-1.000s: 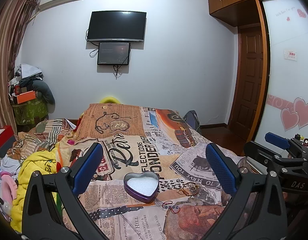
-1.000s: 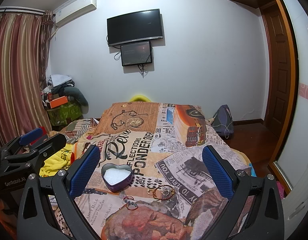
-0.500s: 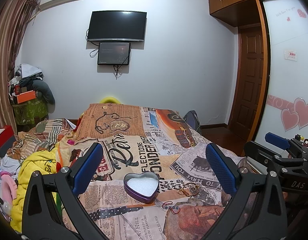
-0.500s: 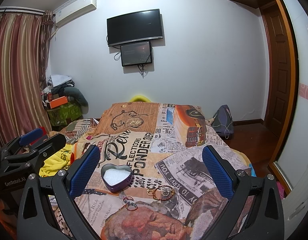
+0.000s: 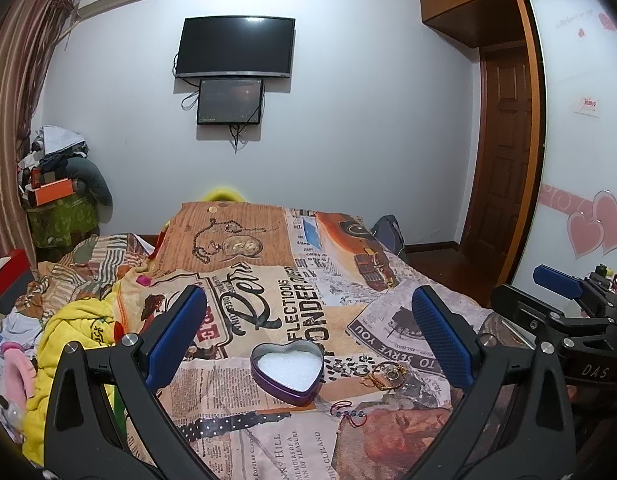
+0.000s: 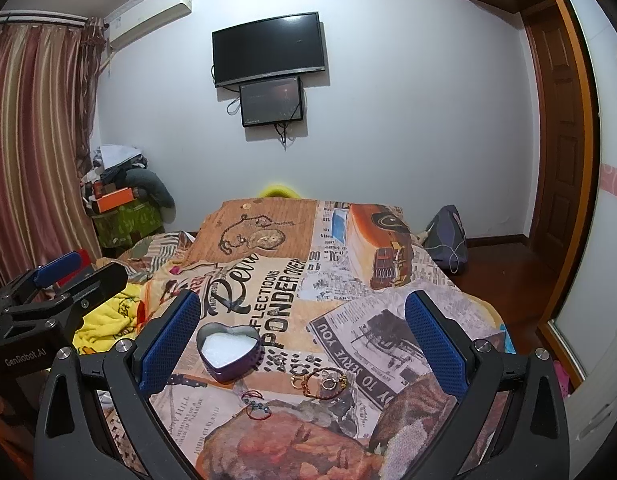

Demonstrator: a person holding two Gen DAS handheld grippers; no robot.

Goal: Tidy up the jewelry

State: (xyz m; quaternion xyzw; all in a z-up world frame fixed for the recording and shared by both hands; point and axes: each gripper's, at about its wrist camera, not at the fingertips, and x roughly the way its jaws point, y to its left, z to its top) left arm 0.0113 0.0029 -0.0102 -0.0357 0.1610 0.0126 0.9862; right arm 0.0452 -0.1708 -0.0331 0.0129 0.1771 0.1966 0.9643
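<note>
A purple heart-shaped tin (image 5: pixel 287 372) with white lining sits open on the printed bedspread (image 5: pixel 268 280); it also shows in the right wrist view (image 6: pixel 229 356). Right of it lie a gold bracelet with rings (image 5: pixel 384 376) (image 6: pixel 324 382), small earrings (image 5: pixel 348 366) (image 6: pixel 298 366), and a red string bracelet with blue beads (image 5: pixel 348 410) (image 6: pixel 256 402). My left gripper (image 5: pixel 308 334) is open and empty, above and short of the tin. My right gripper (image 6: pixel 302 334) is open and empty, short of the jewelry.
A yellow garment (image 5: pixel 68 344) and piled clothes lie on the bed's left. Boxes and clutter (image 5: pixel 56 200) stand in the left corner. A bag (image 6: pixel 448 236) sits on the floor by the wooden door (image 6: pixel 560 140). The bed edge drops off at the right.
</note>
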